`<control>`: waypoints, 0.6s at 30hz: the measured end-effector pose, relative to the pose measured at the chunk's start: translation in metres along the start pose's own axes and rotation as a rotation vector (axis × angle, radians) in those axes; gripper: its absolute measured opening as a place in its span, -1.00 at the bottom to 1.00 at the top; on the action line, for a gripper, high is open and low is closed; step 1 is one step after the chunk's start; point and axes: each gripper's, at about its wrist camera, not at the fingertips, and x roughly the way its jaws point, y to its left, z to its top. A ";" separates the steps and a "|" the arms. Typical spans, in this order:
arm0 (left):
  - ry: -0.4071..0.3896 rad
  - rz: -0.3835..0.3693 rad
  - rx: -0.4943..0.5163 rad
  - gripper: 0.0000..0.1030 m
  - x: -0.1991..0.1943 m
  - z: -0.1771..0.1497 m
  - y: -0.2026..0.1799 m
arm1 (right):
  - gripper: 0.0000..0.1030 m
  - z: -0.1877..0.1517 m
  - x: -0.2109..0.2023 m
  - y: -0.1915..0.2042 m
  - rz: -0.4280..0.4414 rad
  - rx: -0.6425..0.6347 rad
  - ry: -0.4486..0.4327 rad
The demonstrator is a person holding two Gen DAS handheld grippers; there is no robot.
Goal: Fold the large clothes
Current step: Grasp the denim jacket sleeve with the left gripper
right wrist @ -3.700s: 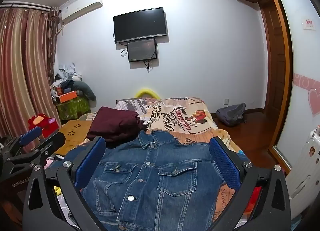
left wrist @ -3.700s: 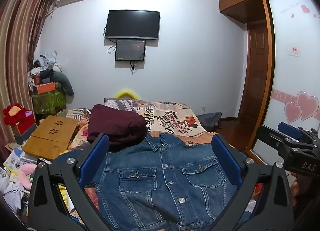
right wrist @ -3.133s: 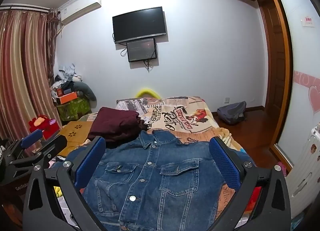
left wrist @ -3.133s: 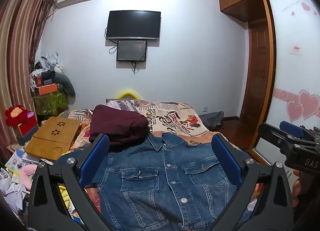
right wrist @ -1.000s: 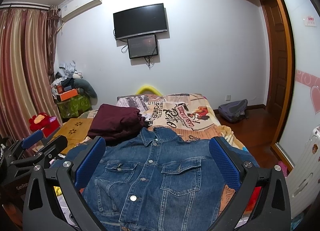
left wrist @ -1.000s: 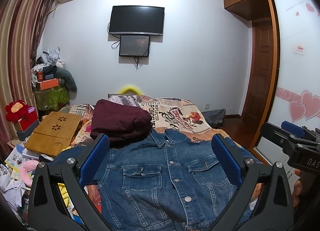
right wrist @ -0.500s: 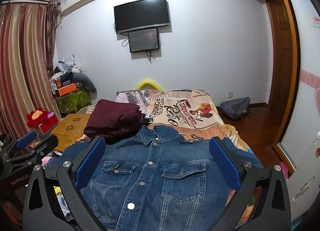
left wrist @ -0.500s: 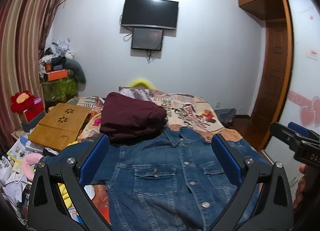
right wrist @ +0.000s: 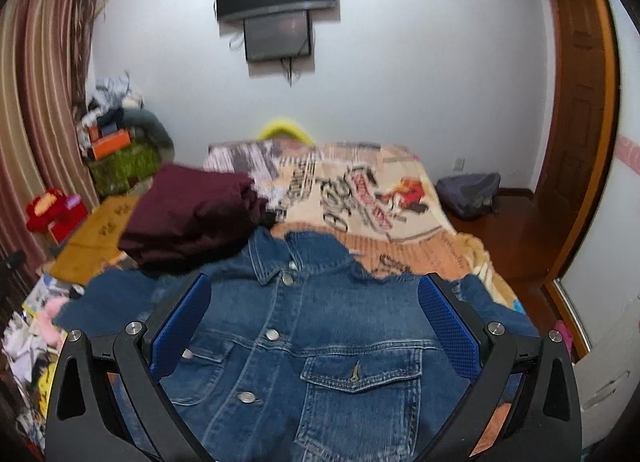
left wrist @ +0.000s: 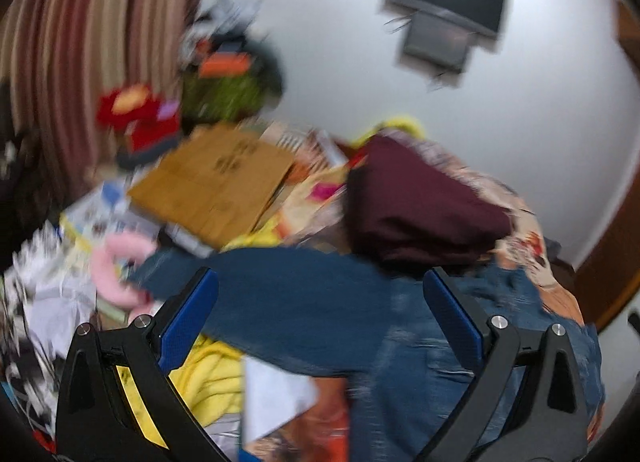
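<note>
- Hovering over the bed [right wrist: 404, 250], we carry one hand-held gripper in each hand, and neither has hold of anything.
- Our left hand-held gripper [left wrist: 320, 314] has its jaws spread wide and empty; its view is badly smeared, so fine detail there is beyond us.
- Our right hand-held gripper [right wrist: 314, 316] is equally wide open and empty, with cloth showing in the gap between the blue pads.
- We take the denim jacket [right wrist: 320, 342] as the thing to fold. It lies flat and face up on the bed, buttoned, collar towards the far wall, hem towards us.
- Its long axis therefore runs away from us, collar to hem, and the right hand-held gripper sits over the chest, nearly centred on the button line.
- One sleeve [left wrist: 272, 294] stretches out sideways from the jacket, across that axis, and reaches towards a pink soft item [left wrist: 116, 266] at the bed's cluttered edge.
- That sleeve lies directly ahead of the left hand-held gripper, between and just beyond its pads, so we judge the left hand the nearer one for it.
- A folded maroon garment [right wrist: 192, 218] rests beside the jacket's collar, on the sleeve's side; whether it overlaps the shoulder we cannot tell.
- We judge the fold not yet begun, the likely opening being to bring the sleeve inward across the jacket's chest.
</note>
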 end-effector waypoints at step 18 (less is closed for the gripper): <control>0.473 -0.068 -0.515 0.29 0.178 -0.084 0.177 | 0.99 -0.021 0.073 0.003 0.002 -0.025 0.252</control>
